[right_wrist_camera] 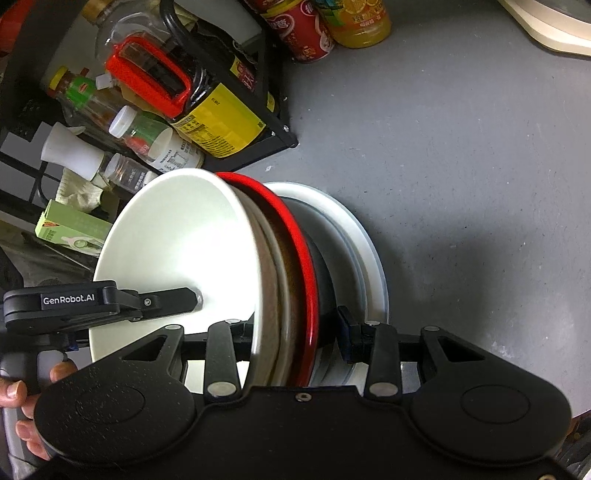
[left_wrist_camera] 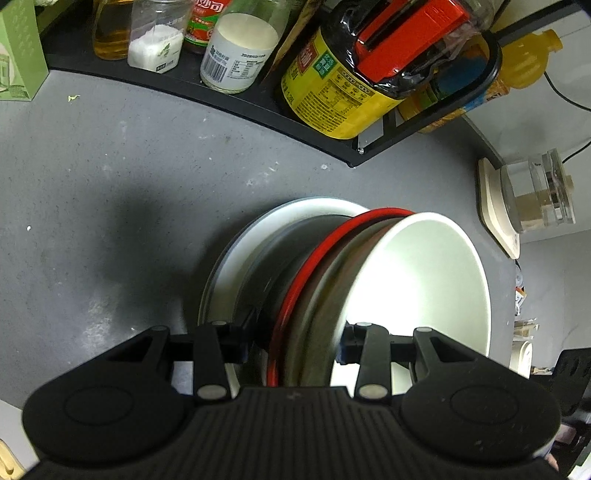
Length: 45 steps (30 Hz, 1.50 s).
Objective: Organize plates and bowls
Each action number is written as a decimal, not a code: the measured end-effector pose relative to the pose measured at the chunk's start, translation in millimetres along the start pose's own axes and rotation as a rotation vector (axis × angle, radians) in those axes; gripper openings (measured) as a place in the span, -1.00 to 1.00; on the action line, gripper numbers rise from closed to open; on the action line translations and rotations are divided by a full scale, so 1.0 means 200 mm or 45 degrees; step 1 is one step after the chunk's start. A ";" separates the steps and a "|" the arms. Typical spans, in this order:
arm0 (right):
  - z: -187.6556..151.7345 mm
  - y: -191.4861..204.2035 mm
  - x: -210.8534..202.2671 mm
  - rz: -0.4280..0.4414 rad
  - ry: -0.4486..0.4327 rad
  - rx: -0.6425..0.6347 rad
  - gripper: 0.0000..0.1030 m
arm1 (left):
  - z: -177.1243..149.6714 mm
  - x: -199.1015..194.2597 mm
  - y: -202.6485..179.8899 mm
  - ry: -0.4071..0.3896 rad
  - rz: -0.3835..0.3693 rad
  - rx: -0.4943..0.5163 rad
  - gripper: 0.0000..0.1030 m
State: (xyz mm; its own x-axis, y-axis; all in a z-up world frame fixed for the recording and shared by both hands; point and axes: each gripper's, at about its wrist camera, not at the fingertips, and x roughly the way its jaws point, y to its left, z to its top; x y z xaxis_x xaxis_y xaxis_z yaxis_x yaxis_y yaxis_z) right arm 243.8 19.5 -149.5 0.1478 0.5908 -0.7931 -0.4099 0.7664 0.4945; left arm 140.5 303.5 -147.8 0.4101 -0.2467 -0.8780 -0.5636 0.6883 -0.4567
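Observation:
A nested stack of bowls sits on a white plate [left_wrist_camera: 240, 251] on the grey counter [left_wrist_camera: 110, 184]: a white bowl [left_wrist_camera: 424, 277] inside a beige-rimmed brown bowl [left_wrist_camera: 332, 295], inside a red-rimmed black bowl [left_wrist_camera: 295, 291]. My left gripper [left_wrist_camera: 295, 343] is shut across the rims of the stack from one side. My right gripper [right_wrist_camera: 297, 332] is shut across the rims from the other side; the white bowl [right_wrist_camera: 177, 251], red-rimmed bowl [right_wrist_camera: 306, 258] and plate [right_wrist_camera: 362, 236] show there. The left gripper's finger [right_wrist_camera: 166, 299] reaches inside the white bowl.
A black rack [left_wrist_camera: 258, 107] of bottles and jars stands behind the stack, with a yellow-labelled jug [left_wrist_camera: 332, 92]. A cream appliance [left_wrist_camera: 498, 210] sits at the right. Drink bottles [right_wrist_camera: 332, 26] stand beside the rack. A green carton [left_wrist_camera: 18, 51] is at far left.

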 end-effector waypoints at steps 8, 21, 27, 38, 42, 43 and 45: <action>0.01 0.00 0.00 0.015 -0.013 0.021 -0.19 | 0.01 0.01 0.00 -0.006 0.009 0.004 -0.24; -0.04 0.04 -0.17 -0.010 -0.155 -0.010 0.23 | 0.02 -0.06 -0.05 -0.080 0.019 0.101 -0.01; -0.06 0.02 -0.27 -0.036 -0.239 -0.029 0.54 | 0.00 -0.11 -0.08 -0.178 0.046 0.111 0.29; -0.27 -0.14 -0.62 -0.077 -0.419 -0.018 0.99 | -0.10 -0.22 -0.20 -0.289 0.157 0.237 0.68; -0.37 -0.22 -0.74 -0.077 -0.472 0.011 1.00 | -0.20 -0.30 -0.27 -0.331 0.153 0.282 0.78; -0.40 -0.23 -0.77 -0.076 -0.485 0.018 1.00 | -0.23 -0.32 -0.28 -0.339 0.155 0.288 0.78; -0.46 -0.26 -0.83 -0.083 -0.519 0.021 1.00 | -0.29 -0.36 -0.31 -0.336 0.157 0.297 0.79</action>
State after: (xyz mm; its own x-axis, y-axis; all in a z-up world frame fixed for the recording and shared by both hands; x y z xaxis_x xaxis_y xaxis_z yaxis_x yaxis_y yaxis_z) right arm 157.8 -141.4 -75.5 0.5190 0.5898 -0.6188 -0.3741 0.8076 0.4559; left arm 103.9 239.4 -64.3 0.5371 0.0108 -0.8435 -0.4539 0.8465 -0.2782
